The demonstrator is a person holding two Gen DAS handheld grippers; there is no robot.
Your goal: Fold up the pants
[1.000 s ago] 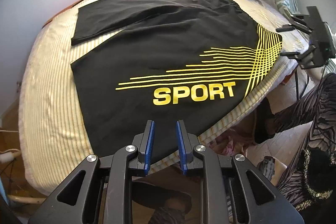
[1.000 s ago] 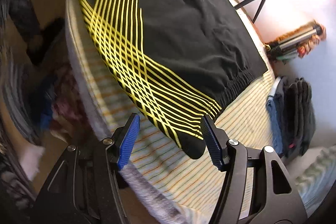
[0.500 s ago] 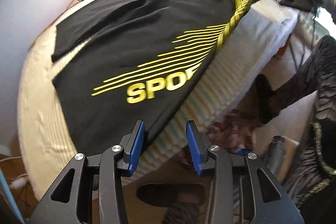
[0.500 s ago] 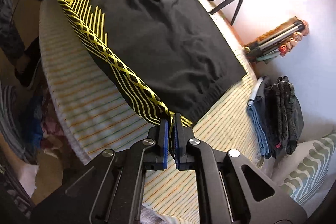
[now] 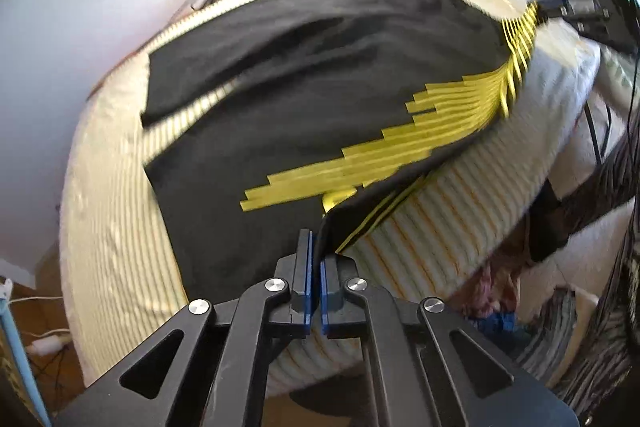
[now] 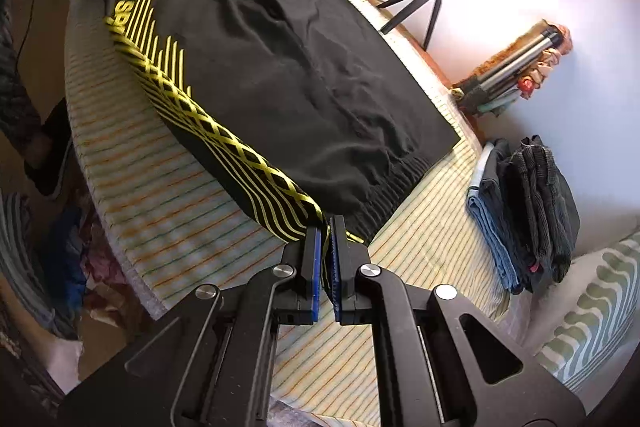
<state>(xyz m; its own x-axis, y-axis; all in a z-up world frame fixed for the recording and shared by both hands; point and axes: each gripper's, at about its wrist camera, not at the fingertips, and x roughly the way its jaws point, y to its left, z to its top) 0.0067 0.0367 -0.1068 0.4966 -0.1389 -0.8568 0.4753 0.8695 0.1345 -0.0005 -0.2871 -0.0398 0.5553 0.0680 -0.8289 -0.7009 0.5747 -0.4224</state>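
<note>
Here the black pants (image 6: 320, 75) with yellow stripes lie spread over the striped mattress (image 6: 168, 203), filling the centre of both views, and their near long edge is lifted off the cover. In the right wrist view the right gripper (image 6: 325, 227), at the lower middle of the frame, has its blue pads pressed together on the waistband corner where the yellow lattice ends. In the left wrist view the left gripper (image 5: 315, 243), at the lower centre, pinches the hem end of the same leg, with the cloth standing up between the closed pads.

The risk I see is in the fold over. Both grips hold only a thin edge of fabric, so a fast pull toward the far leg may let the cloth slide out of one side, and the edge would drop crooked. If the two hands travel unevenly, the upper leg lands skewed on the lower one. The far leg, at the upper left in the left wrist view, already shows wrinkles, which could be trapped under the fold. The pile of folded clothes (image 6: 524, 207) at the right of the right wrist view sits near the waistband, so a wide swing could touch it
</note>
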